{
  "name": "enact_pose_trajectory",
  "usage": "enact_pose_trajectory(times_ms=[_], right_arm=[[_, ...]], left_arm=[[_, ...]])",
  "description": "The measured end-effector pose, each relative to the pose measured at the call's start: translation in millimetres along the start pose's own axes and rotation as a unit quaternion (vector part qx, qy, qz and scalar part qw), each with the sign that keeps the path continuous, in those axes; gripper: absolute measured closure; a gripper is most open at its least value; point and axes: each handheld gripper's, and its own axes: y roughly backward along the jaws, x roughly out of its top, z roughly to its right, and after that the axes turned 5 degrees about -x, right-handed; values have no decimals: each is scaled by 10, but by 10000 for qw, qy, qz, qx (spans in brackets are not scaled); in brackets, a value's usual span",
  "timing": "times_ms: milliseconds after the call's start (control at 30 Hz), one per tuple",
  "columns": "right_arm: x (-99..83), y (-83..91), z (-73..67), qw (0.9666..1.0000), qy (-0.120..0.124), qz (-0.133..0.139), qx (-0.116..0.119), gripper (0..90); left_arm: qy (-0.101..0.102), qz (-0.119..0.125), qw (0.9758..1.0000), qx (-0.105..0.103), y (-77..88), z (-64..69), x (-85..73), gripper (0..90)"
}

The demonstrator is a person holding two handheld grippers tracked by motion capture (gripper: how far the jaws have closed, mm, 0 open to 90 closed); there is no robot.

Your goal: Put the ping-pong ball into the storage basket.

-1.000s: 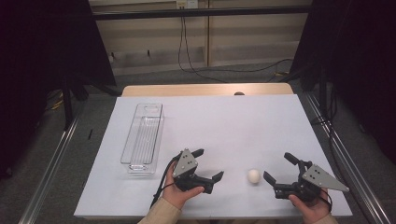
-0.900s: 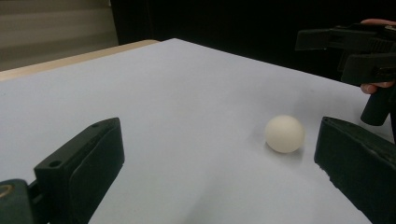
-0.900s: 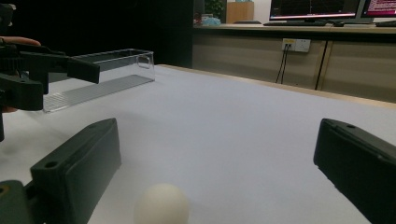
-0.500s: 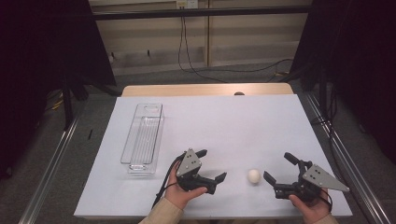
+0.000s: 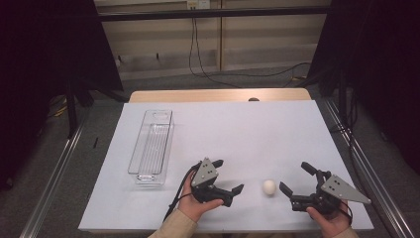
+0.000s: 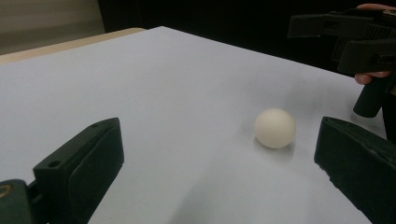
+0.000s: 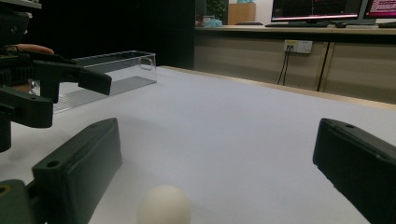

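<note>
A small white ball (image 5: 269,187) lies on the white table sheet (image 5: 233,129) near the front edge. My left gripper (image 5: 229,176) is open just left of it, jaws pointing right at the ball. My right gripper (image 5: 296,177) is open just right of it, jaws pointing left. Neither touches the ball. In the left gripper view the ball (image 6: 275,128) sits ahead, nearer the right jaw, and the right gripper (image 6: 350,37) shows beyond it. In the right gripper view the ball (image 7: 164,205) lies low between the jaws, nearer the left one, with the left gripper (image 7: 46,84) facing me.
A clear plastic bin (image 5: 152,146) stands lengthwise on the left part of the sheet, empty, and shows again as the clear bin (image 7: 112,70) behind the left gripper. A wooden table edge (image 5: 218,95) runs along the back. Metal rails flank the table.
My left gripper has drifted a little to the right, closer to the ball. The right gripper and the ball have stayed put.
</note>
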Motion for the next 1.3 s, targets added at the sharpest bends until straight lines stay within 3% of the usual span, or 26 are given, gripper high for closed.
enact_pose_trajectory(times_ms=[367, 467, 533, 633, 667, 767, 933, 967, 1033, 1133, 1200, 1300], right_arm=[[0, 0, -1, 10000, -9, -14, -15, 9], [0, 0, 2, 10000, -6, -2, -22, 9], [0, 0, 2, 10000, -15, -1, -27, 9], [1, 2, 3, 10000, -15, 0, -34, 9], [3, 3, 3, 10000, -21, 7, -30, 9], [3, 1, 1, 10000, -19, 13, -47, 9], [3, 2, 4, 10000, 1, -2, -18, 9], [3, 2, 4, 10000, 1, -2, -18, 9], [8, 4, 2, 10000, -55, 3, -50, 9], [7, 6, 4, 10000, -40, 5, -54, 9], [6, 8, 12, 10000, -22, 9, -48, 9], [8, 7, 8, 10000, -57, 22, -67, 9]], left_arm=[[9, 39, 9999, -127, -49, 12, 9, 17], [-8, 17, 10000, -74, -51, 19, 19, 17], [11, 52, 9999, -163, -61, 18, 18, 17], [-6, -19, 9999, -111, -64, 26, 21, 17], [22, 48, 9998, -204, -75, 24, 16, 17], [-5, -37, 10000, -90, -69, 27, 25, 17], [-58, -82, 9999, -118, -84, 19, 34, 18], [5, -51, 9999, -113, -97, 26, 36, 18], [20, 12, 9998, -215, -119, 23, 33, 19], [-4, -83, 9999, -144, -125, 38, 35, 19], [14, -11, 9997, -254, -140, 37, 28, 19], [-18, -88, 9998, -150, -139, 44, 31, 19]])
